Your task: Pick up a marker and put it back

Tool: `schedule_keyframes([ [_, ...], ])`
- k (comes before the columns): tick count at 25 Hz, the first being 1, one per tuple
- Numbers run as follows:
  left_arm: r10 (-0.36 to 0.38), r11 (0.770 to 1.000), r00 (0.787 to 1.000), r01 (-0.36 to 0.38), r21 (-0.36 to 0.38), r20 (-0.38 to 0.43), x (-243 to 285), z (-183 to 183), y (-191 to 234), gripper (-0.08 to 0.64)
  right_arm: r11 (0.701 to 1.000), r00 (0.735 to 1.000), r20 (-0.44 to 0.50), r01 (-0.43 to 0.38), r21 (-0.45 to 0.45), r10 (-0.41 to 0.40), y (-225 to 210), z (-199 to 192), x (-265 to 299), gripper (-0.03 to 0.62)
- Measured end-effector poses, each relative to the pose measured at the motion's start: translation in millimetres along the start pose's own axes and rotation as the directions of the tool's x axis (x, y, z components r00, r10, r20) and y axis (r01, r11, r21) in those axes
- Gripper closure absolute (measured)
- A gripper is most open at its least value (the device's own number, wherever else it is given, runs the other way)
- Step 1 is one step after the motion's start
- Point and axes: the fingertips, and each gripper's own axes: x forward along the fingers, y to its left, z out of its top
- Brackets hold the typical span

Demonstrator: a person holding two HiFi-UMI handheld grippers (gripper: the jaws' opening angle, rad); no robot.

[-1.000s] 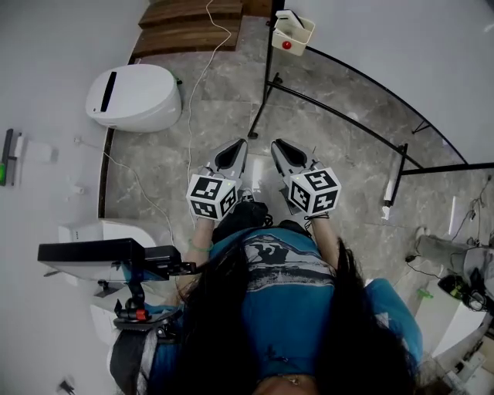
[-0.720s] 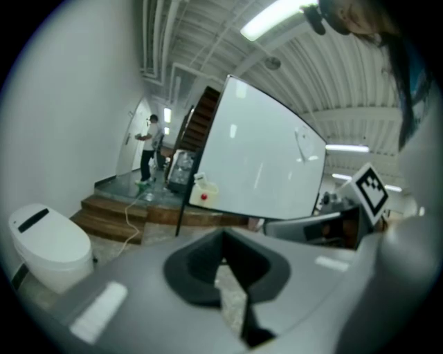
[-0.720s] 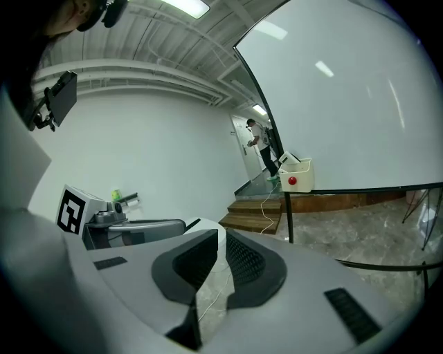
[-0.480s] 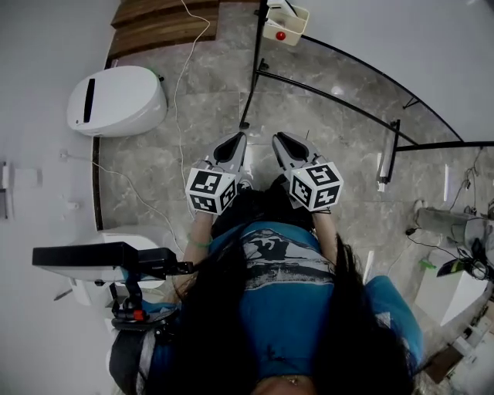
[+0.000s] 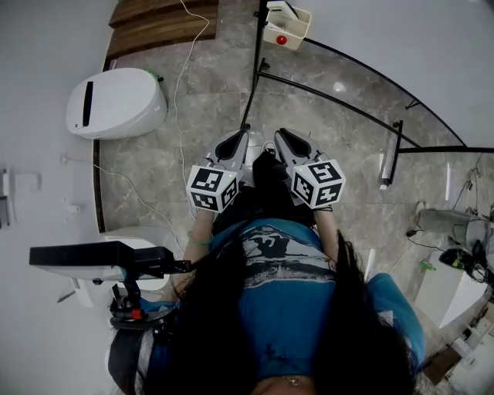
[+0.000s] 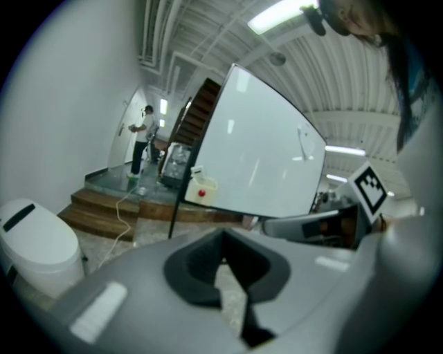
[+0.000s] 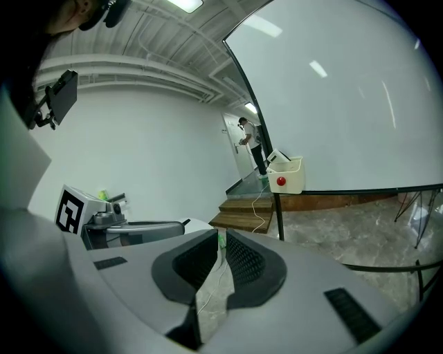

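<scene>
No marker shows clearly. A white box with a red dot hangs at the edge of the whiteboard at the top of the head view; something pokes out of it. The same box shows in the left gripper view, and in the right gripper view the box sits at middle right. My left gripper and right gripper are side by side above the marble floor, well short of the box. In their own views the left gripper and right gripper are shut, with nothing between the pads.
A white rounded appliance stands on the floor at left, and wooden steps lie beyond it. A white cable runs across the floor. The whiteboard's black stand legs spread ahead. A black device on a mount is at lower left. A person stands far off.
Both grippers have moved a little forward together, towards the whiteboard stand, still shut. The head view has shifted, so the white appliance and the box sit further left and higher.
</scene>
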Motion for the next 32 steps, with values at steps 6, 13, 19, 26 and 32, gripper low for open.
schedule_keyframes([
  [6,0.023,1.0,1.0,-0.023,0.001,0.0,36.5,21.0,25.2,0.558,1.0,1.0,0.019,-0.018,-0.014,0.018,-30.0,34.4,36.3,0.549],
  [13,0.026,1.0,1.0,-0.026,0.007,0.003,102.0,54.9,43.7,0.558,0.999,0.999,0.007,-0.042,-0.035,0.042,-80.0,74.6,76.9,0.549],
  [19,0.044,0.999,0.999,-0.044,0.021,0.014,173.9,83.1,66.2,0.558,0.995,0.995,0.033,-0.098,-0.003,0.098,-135.5,112.6,123.4,0.549],
  [26,0.079,0.997,0.997,-0.079,0.02,0.021,206.0,99.6,72.1,0.558,0.986,0.985,0.043,-0.167,-0.017,0.168,-151.0,140.5,137.5,0.549],
  [32,0.097,0.995,0.995,-0.097,0.027,0.004,217.5,103.1,75.9,0.558,0.983,0.982,0.049,-0.183,-0.009,0.184,-161.3,152.8,147.7,0.549],
])
